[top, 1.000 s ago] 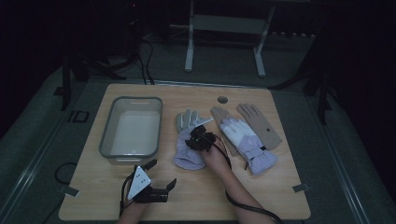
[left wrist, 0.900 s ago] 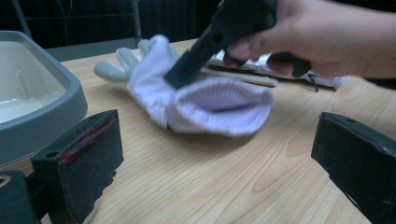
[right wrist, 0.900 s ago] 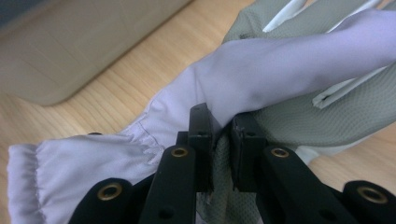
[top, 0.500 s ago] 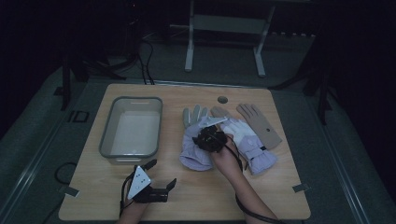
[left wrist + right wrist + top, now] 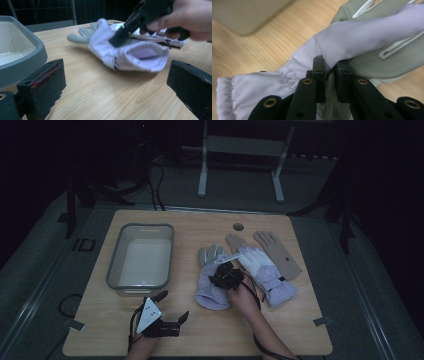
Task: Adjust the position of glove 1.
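Lavender glove (image 5: 212, 282) lies mid-table, long axis running six to twelve o'clock, grey fingers toward twelve, cuff toward six. Right gripper (image 5: 227, 274) pinches a fold of its fabric, jaws nearly together. Left gripper (image 5: 167, 320) rests spread at seven o'clock. Bare wood (image 5: 300, 320) lies open along the near edge; the grey bin (image 5: 141, 262) sits at nine o'clock.

A grey plastic bin (image 5: 141, 262) sits on the wooden table (image 5: 200, 335), at 9 o'clock of the table's centre, upright and open-topped, its inside pale and bare. A 2nd lilac glove (image 5: 265, 275) lies flat at 3 o'clock of centre, cuff toward the near edge. A tan glove (image 5: 276, 252) lies just beside it, fingers pointing toward 11 o'clock. A round hole (image 5: 238, 227) marks the tabletop at 12 o'clock. A metal frame (image 5: 240, 145) stands on the floor beyond.
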